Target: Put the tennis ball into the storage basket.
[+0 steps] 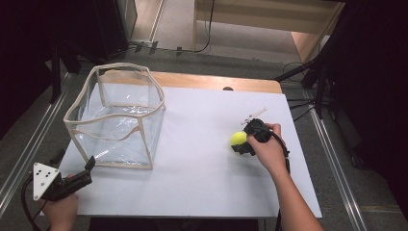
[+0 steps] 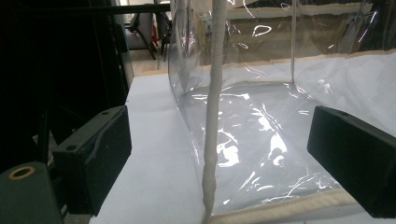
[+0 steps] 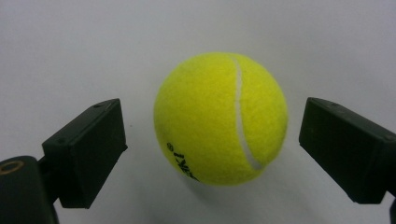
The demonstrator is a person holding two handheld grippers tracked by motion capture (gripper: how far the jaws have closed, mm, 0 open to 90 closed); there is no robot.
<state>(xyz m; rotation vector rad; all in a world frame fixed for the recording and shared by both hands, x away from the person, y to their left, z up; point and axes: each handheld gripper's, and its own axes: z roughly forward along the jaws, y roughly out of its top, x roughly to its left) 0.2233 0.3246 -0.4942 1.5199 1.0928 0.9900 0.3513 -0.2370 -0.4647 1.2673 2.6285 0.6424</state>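
Note:
A yellow tennis ball (image 1: pixel 237 138) (image 3: pixel 219 116) lies on the white table top (image 1: pixel 202 159), right of centre. My right gripper (image 1: pixel 242 139) (image 3: pixel 212 144) is open around it, one jaw on each side, with a small gap between each jaw and the ball. A clear plastic box (image 1: pixel 115 115) (image 2: pixel 280 140) with cream fabric edging stands open-topped at the table's left. My left gripper (image 1: pixel 74 162) (image 2: pixel 219 149) is open at the table's near left corner. It points at the box's near corner seam (image 2: pixel 212 116) and holds nothing.
A bare wooden strip (image 1: pixel 216 82) runs along the table's far edge. Dark stands and cables (image 1: pixel 317 82) crowd the floor at the right, and metal rails (image 1: pixel 29 144) run along the left. A broad stretch of white table lies between box and ball.

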